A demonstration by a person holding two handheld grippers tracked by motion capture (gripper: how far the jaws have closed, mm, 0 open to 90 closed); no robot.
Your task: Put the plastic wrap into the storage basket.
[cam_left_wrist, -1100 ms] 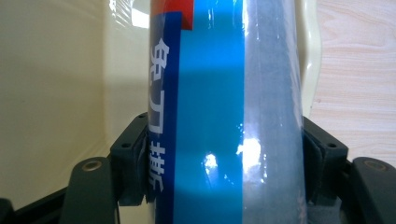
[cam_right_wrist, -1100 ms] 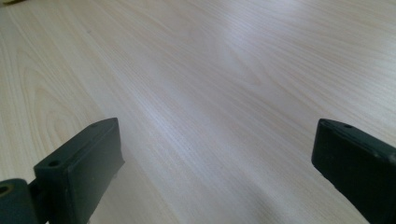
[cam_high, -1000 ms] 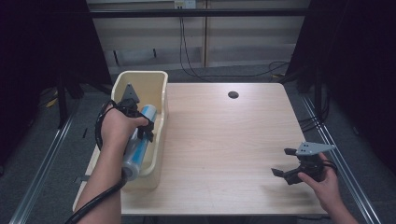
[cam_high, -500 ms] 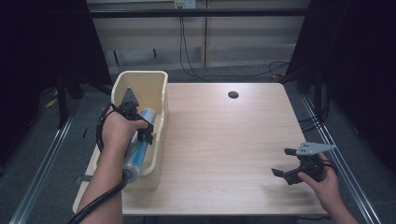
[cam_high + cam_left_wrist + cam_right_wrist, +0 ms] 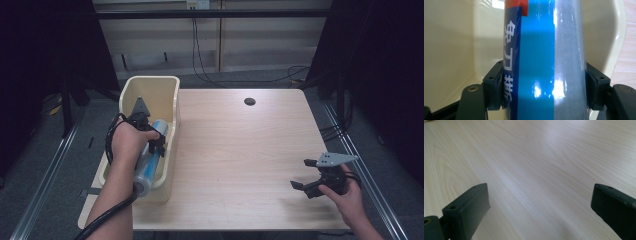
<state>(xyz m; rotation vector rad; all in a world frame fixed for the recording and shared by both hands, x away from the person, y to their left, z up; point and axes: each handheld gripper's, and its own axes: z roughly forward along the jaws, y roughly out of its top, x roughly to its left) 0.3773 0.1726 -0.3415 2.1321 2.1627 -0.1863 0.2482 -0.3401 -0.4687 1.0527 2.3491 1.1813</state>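
1. The left gripper has its jaws squeezed tight on a blue and grey tube.
2. The tube is in the cream bin at the left side of the desk.
3. The right gripper sits low over the bare desk, jaws wide apart, holding nothing.

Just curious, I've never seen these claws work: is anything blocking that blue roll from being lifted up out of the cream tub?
Nothing visible. The left claw grips the blue roll, and the tub is open-topped.
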